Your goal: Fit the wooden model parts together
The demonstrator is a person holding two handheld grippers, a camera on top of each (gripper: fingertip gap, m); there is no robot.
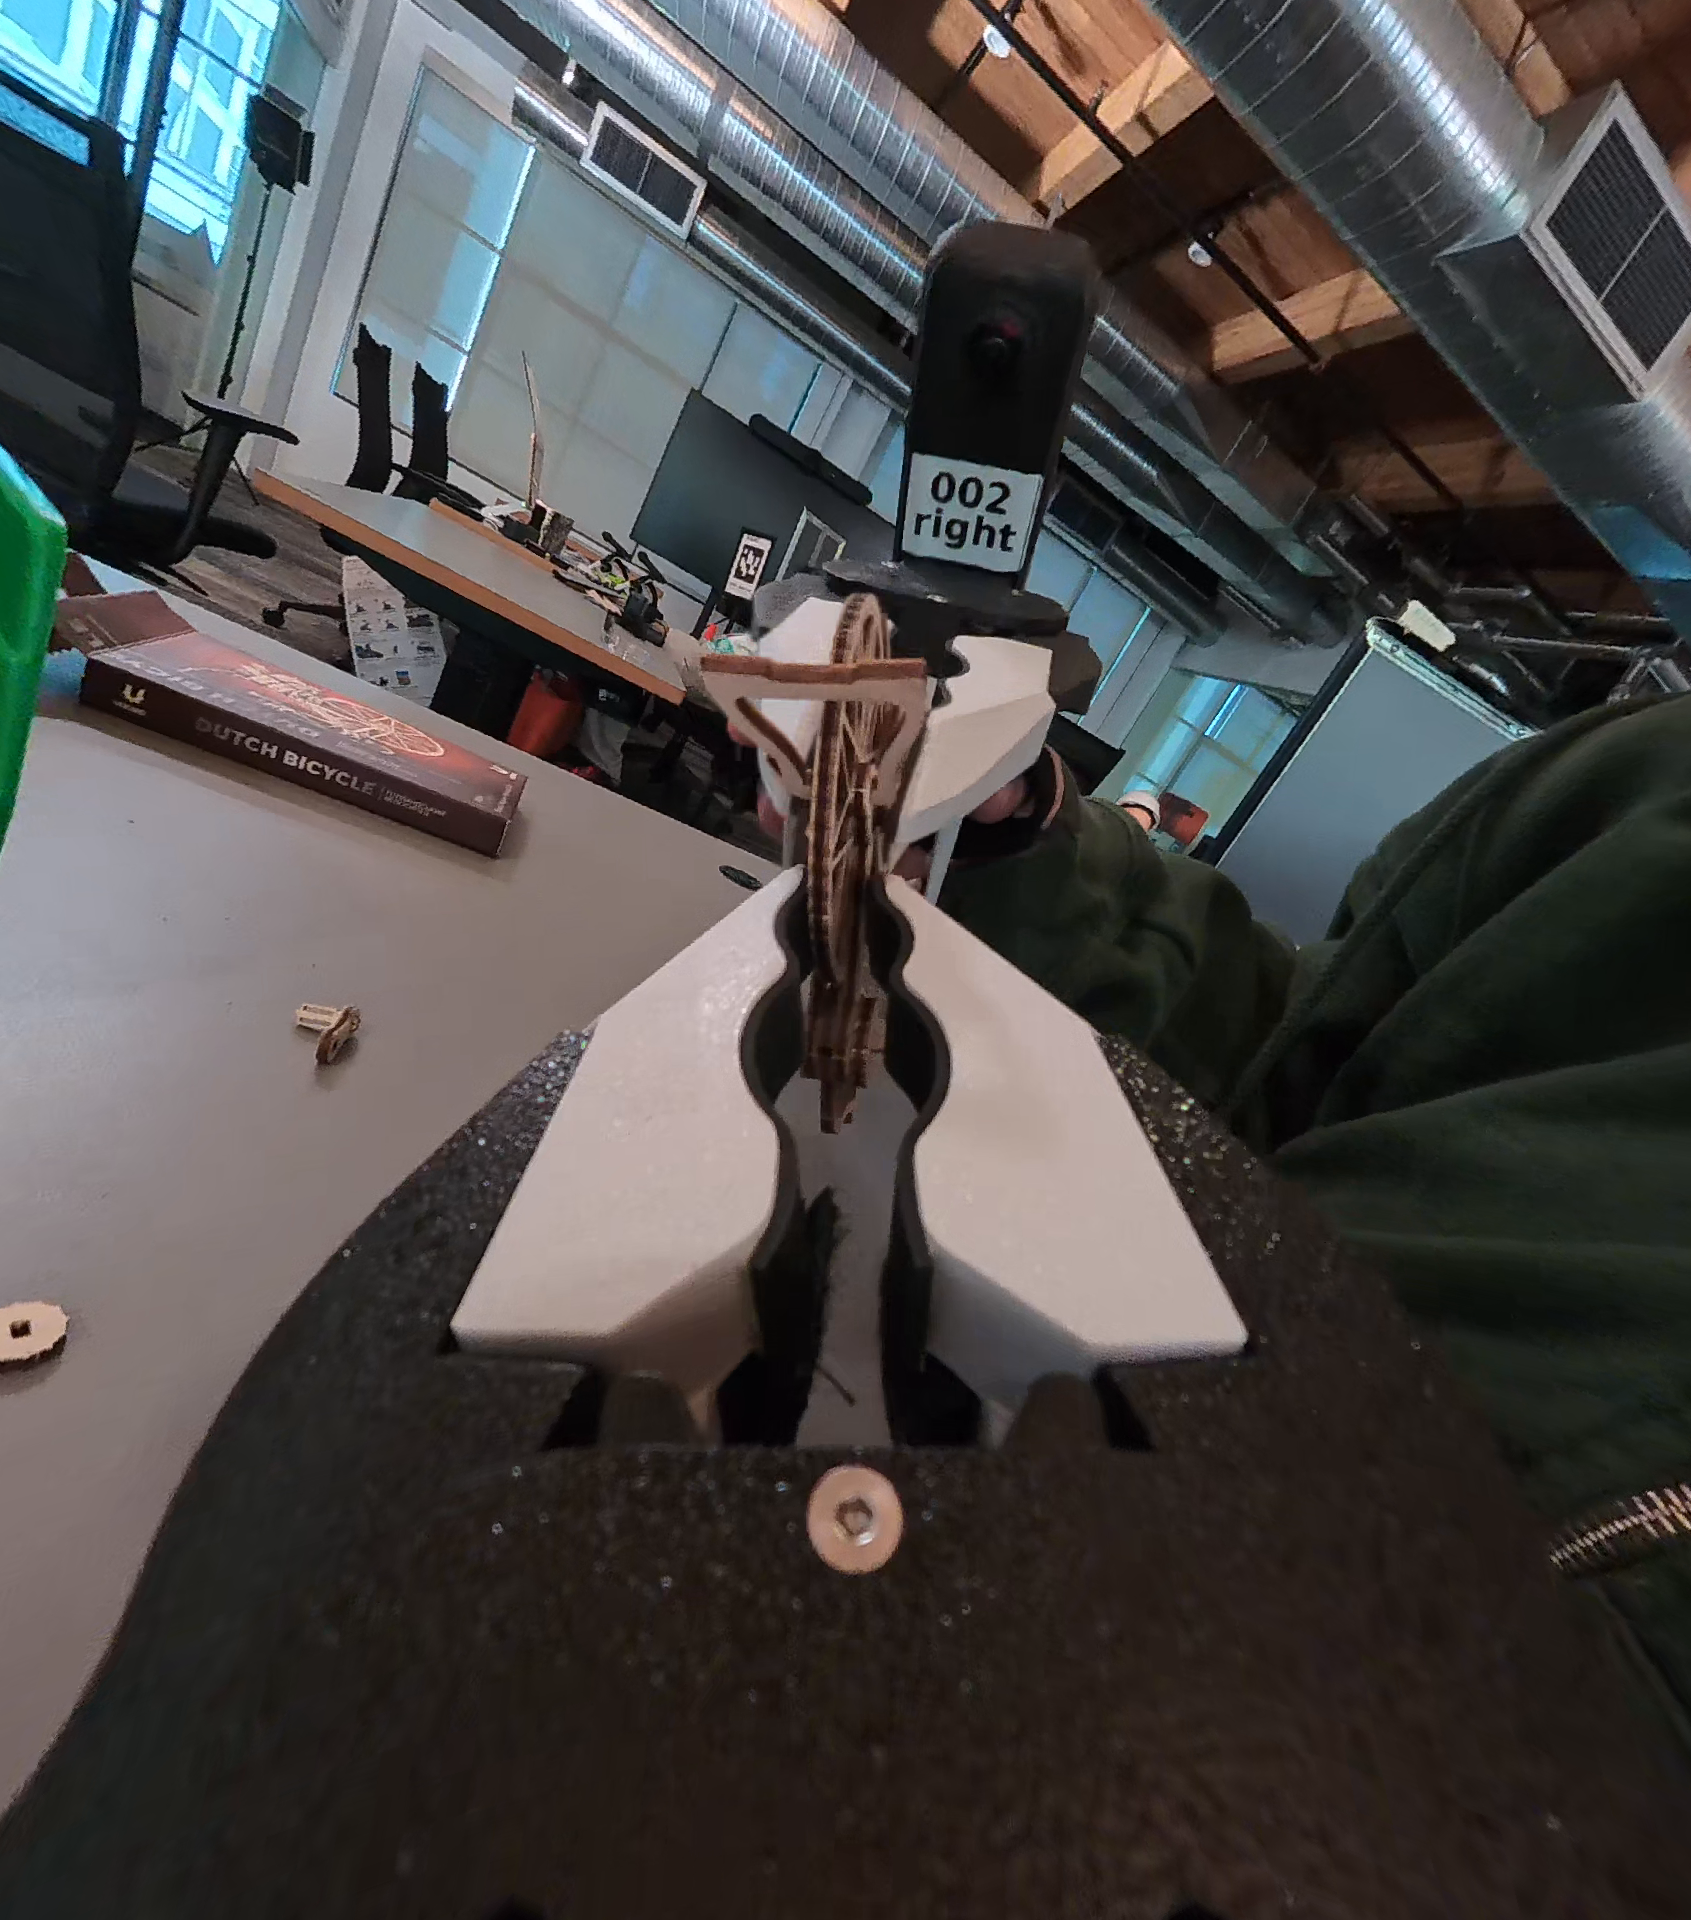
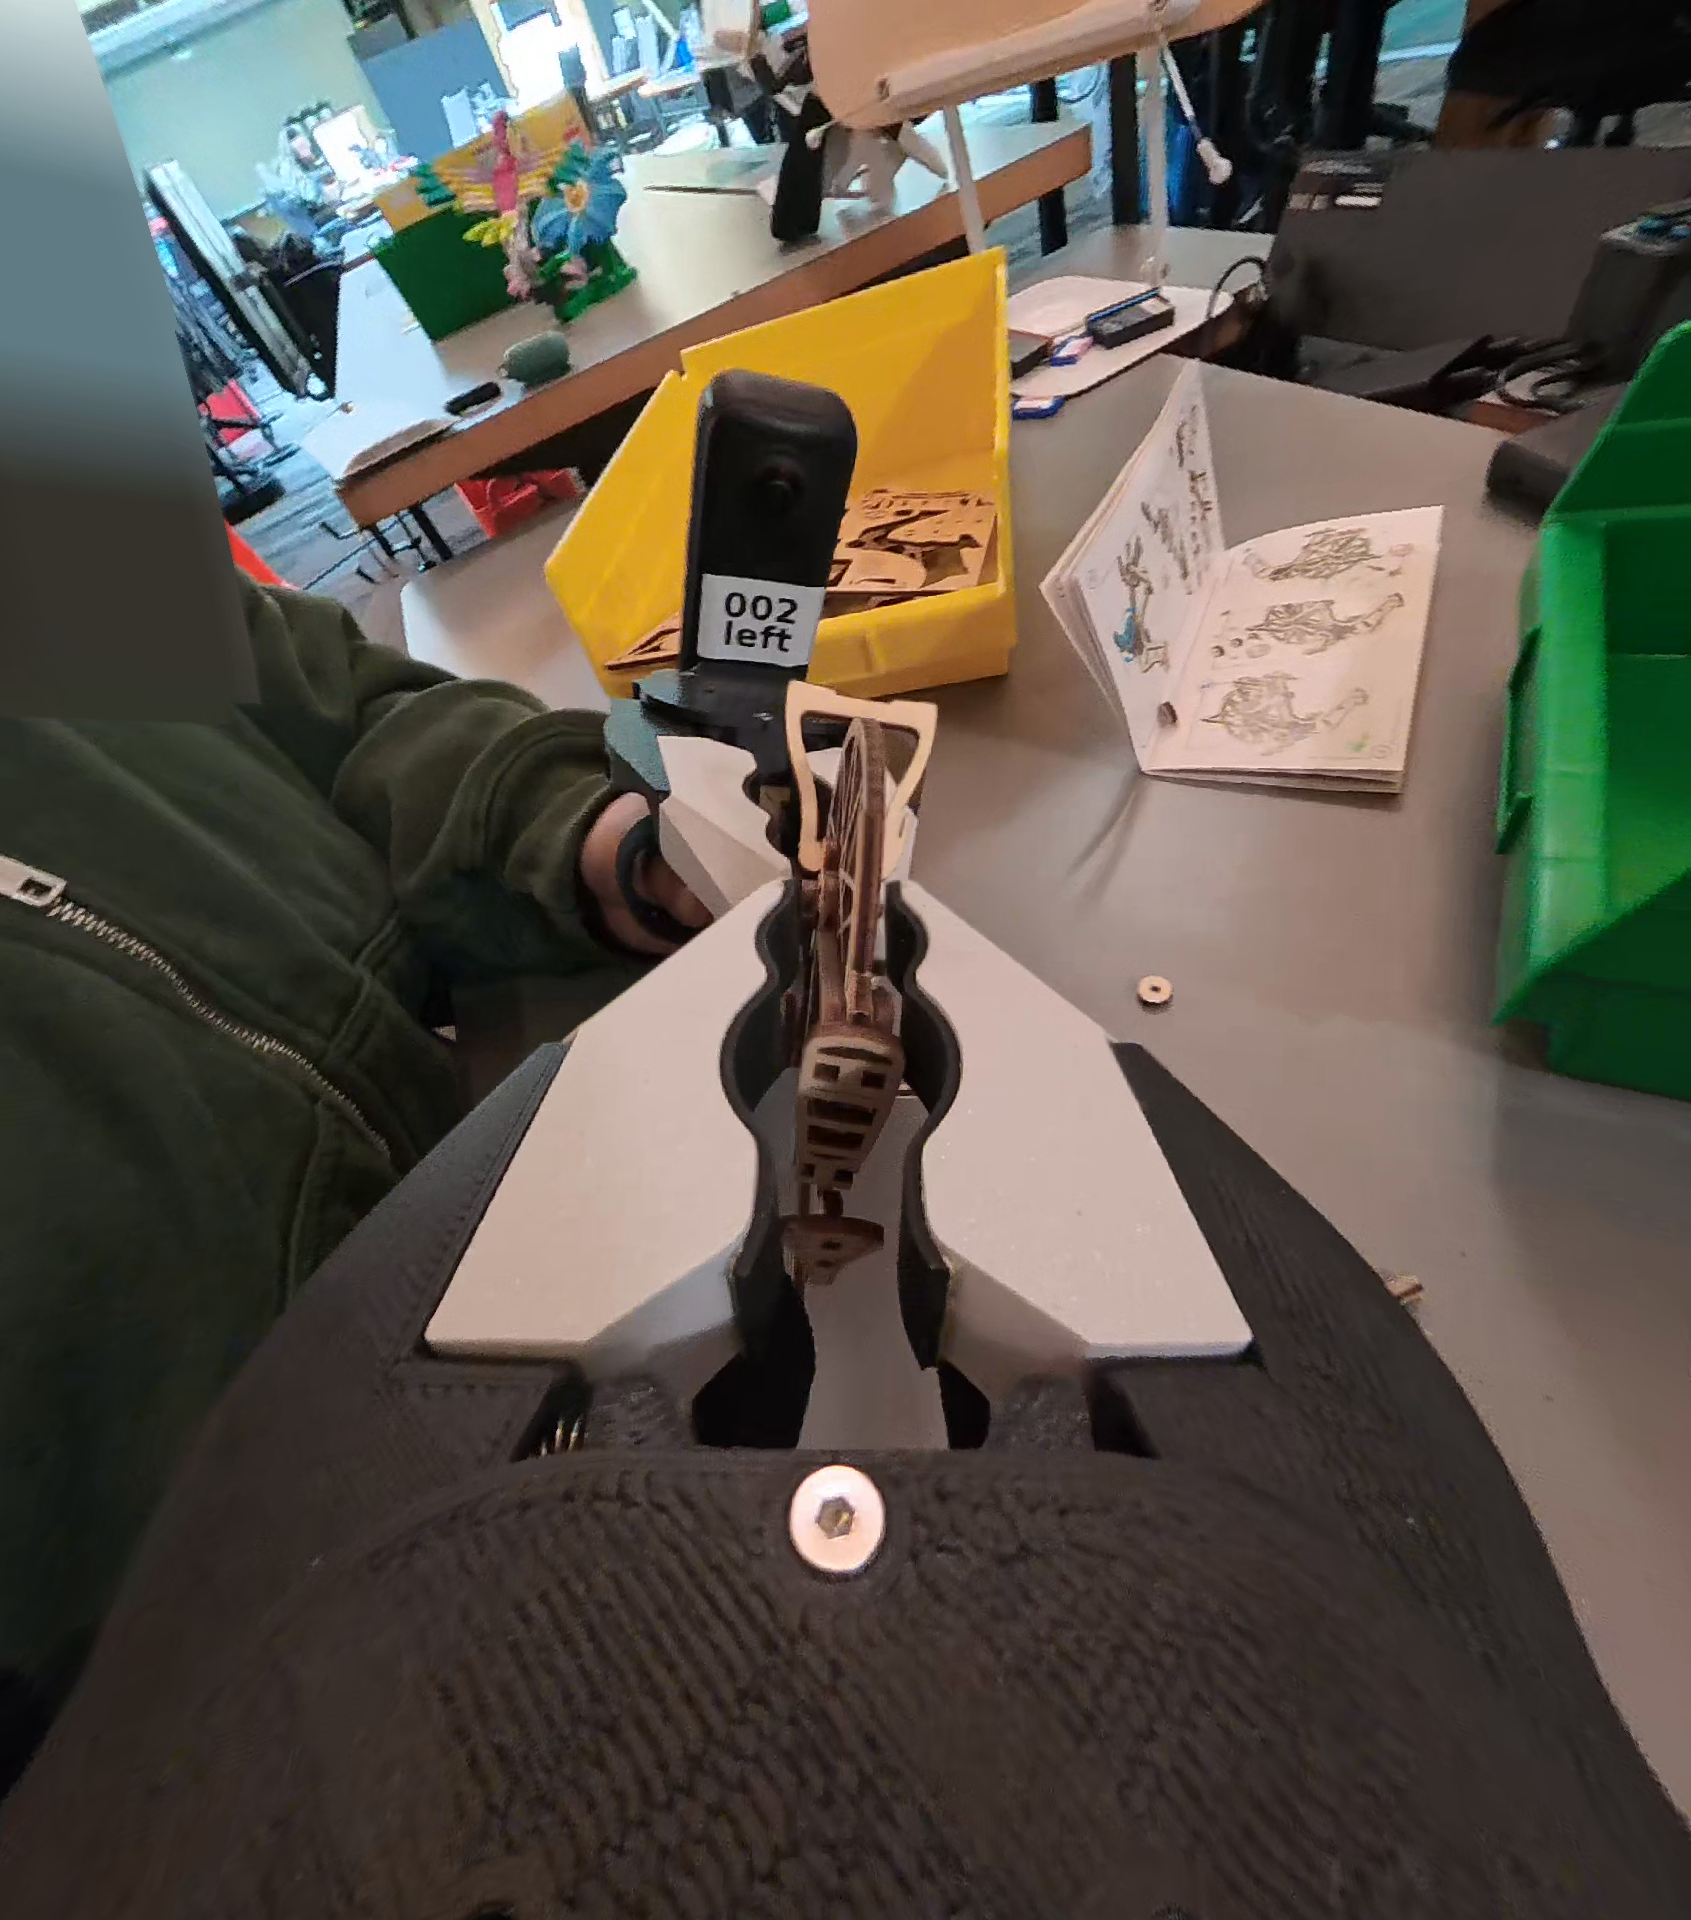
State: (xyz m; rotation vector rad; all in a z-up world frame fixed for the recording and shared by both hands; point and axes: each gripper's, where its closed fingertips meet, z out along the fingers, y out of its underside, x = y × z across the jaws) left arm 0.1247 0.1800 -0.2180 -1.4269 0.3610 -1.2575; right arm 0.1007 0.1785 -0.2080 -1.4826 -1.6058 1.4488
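- We hold the wooden model (image 1: 846,831) in the air between both grippers, above the grey table (image 1: 197,1039), in front of a green-sleeved person (image 1: 1547,1039).
- Our left gripper (image 1: 846,914) clamps the spoked wheel edge-on; our right gripper (image 2: 836,914) grips the slotted frame end (image 2: 841,1122) from the opposite side.
- Open tabletop lies left of the model, with a toothed disc (image 1: 18,1337) and a small joined piece (image 1: 330,1027) lying well apart.
- Green bin (image 2: 1651,727), yellow bin (image 2: 924,416) of laser-cut sheets, open booklet (image 2: 1267,665) and box (image 1: 301,743) ring the space.
- White faceted fingers (image 1: 664,1122) carry wavy black pads.
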